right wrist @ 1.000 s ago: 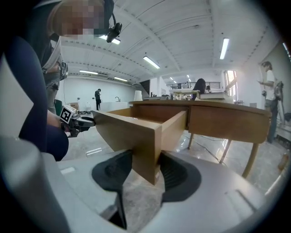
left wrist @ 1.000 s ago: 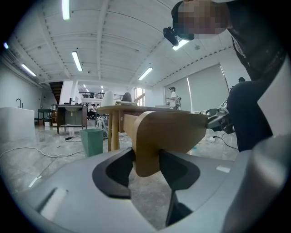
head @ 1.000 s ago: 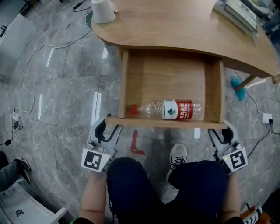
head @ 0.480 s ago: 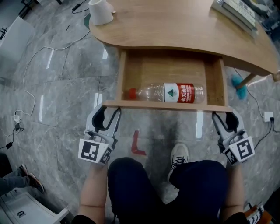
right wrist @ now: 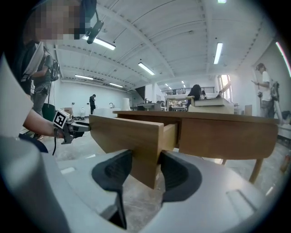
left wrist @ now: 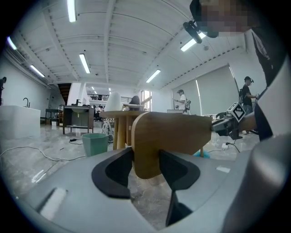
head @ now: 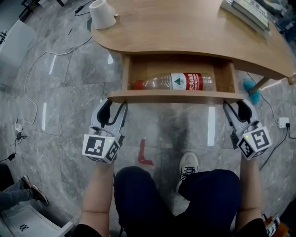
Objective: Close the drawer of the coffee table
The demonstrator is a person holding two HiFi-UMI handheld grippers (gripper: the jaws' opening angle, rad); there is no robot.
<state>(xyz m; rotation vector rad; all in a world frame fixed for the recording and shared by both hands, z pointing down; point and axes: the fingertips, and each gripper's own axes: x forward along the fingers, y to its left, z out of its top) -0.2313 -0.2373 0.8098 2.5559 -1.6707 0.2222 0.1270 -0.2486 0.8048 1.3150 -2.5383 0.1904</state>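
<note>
Gripping the light wooden drawer (head: 175,96) by its front panel, the left gripper (head: 113,104) and right gripper (head: 238,105) each clamp one end. The drawer sits partly open under the rounded wooden coffee table (head: 185,28).

Tan wood drawer (head: 175,96), red-labelled bottle (head: 159,83)

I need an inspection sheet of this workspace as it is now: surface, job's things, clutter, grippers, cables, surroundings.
Surface: wooden coffee table with a curved edge.
Job's things: drawer partly open; a plastic bottle lies on its side inside.
Clutter: white cup and stack of books on the table top.
Grippers: left gripper and right gripper each have fingers closed on one end of the drawer front.
Cables: white cable on the floor at left; plug and cable at right.
Surroundings: grey marble floor, red mark, turquoise object beside a table leg.
</note>
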